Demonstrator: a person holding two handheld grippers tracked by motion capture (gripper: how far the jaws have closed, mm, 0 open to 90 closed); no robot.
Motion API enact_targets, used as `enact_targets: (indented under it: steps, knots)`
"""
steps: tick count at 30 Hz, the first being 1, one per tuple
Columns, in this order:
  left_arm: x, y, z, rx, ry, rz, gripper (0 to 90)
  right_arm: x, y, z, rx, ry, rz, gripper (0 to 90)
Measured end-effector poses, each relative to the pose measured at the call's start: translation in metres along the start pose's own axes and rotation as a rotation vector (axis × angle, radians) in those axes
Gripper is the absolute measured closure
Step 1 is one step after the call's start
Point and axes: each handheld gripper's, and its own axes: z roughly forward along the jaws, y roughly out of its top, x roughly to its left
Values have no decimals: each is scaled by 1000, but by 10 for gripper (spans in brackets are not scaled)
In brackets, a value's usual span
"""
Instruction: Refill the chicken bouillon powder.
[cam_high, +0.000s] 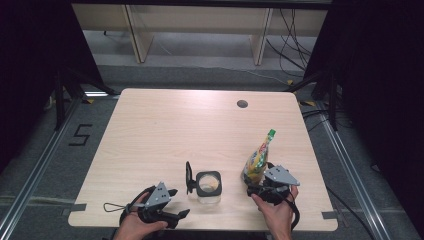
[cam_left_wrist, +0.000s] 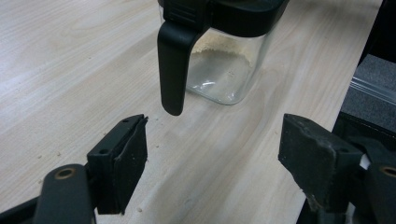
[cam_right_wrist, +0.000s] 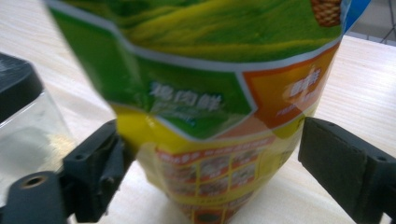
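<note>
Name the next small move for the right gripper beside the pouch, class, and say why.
Probably close the right gripper: its fingers stand apart on either side of the pouch, the left one touching it and the right one off it, so the pouch is bracketed but not yet gripped.

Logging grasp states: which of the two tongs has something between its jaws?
The right tongs: their open jaws flank the yellow-green pouch. The left tongs are open on bare table, short of the jar's black handle.

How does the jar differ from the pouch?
The jar is clear with a black lid and handle; the pouch is printed yellow and green. The jar is low and square; the pouch is taller and leans. The open right gripper flanks the pouch; nothing flanks the jar. Both stand on the table.
</note>
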Motion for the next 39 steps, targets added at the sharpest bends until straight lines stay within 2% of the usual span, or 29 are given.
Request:
enact_targets:
  steps: [1,2,3,5,6,7,9,10,11,12,13,14,15,16,18,20,21,23,25,26,29,31,32,33,34,35,37,38,39]
  knots:
    - [-3,0,1,-14,-1,-25,234,-1,1,2,-13,-9,-7,92]
    - [-3,-1,1,-14,5,-27,234,-1,1,2,-13,-9,-7,92]
    - [-3,-1,0,-5,-10,-23,235,-1,1,2,-9,-15,-11,88]
    - [-2,0,-1,8,-10,8,237,-1,1,3,-13,-3,-9,96]
    - [-3,-1,1,-2,2,-8,238,-1,1,2,-11,-6,-27,108]
    - [-5,-1,0,-17,-7,-21,238,-1,1,2,-10,-4,-27,111]
    - [-4,0,-2,-6,-16,-18,241,-1,2,1,-9,-9,-27,116]
    - [-3,0,-2,-19,3,14,241,-1,2,1,-1,-6,-28,127]
    - [-3,0,-2,-19,3,14,243,-1,2,1,-1,-6,-28,127]
    - [-3,0,-3,-1,-15,-11,243,-2,3,0,3,1,-31,149]
    - [-4,0,-2,-7,-18,-18,246,-6,4,-1,-2,12,-57,198]
    - [-4,0,-2,-7,-18,-18,246,-6,4,-1,-2,12,-57,198]
    - [-4,0,-2,-8,-22,-13,247,-11,4,-5,14,44,-53,237]
    - [-3,0,-2,5,-12,3,247,-11,4,-5,14,44,-53,237]
    - [-3,1,-2,-10,-16,23,247,-17,3,-8,17,57,-68,275]
    - [-4,1,-2,-16,-19,21,249,-23,3,-11,26,77,-85,321]
    - [-5,0,-1,-13,-30,-8,252,-25,3,-12,28,85,-84,345]
    - [-4,0,-1,-9,-24,19,253,-35,3,-15,32,130,-100,407]
    - [-4,1,-1,-14,-29,31,253,-40,2,-16,34,146,-93,415]
    - [-5,0,-1,-7,-26,4,253,-42,2,-17,38,153,-96,417]
    - [-5,0,-1,-13,-34,-5,253,-44,1,-15,26,157,-101,416]
    - [-5,0,-1,-6,-32,2,253,-40,0,-16,17,134,-52,378]
    - [-6,0,1,-27,-18,5,253,-36,-1,-16,11,125,-17,335]
    - [-6,0,1,-30,-23,-1,253,-36,-1,-12,-29,99,-1,267]
    - [-6,0,0,-8,-27,3,253,-34,-1,-10,-46,75,19,231]
    - [-6,-1,2,-11,-22,12,252,-32,-2,-4,-70,54,71,210]
    - [-7,-1,2,-6,-30,14,252,-31,-2,-2,-77,51,92,213]
    - [-8,-1,2,-14,-33,5,252,-30,-3,1,-97,28,91,218]
    - [-7,-1,2,-3,-21,26,252,-28,-3,1,-101,33,102,229]
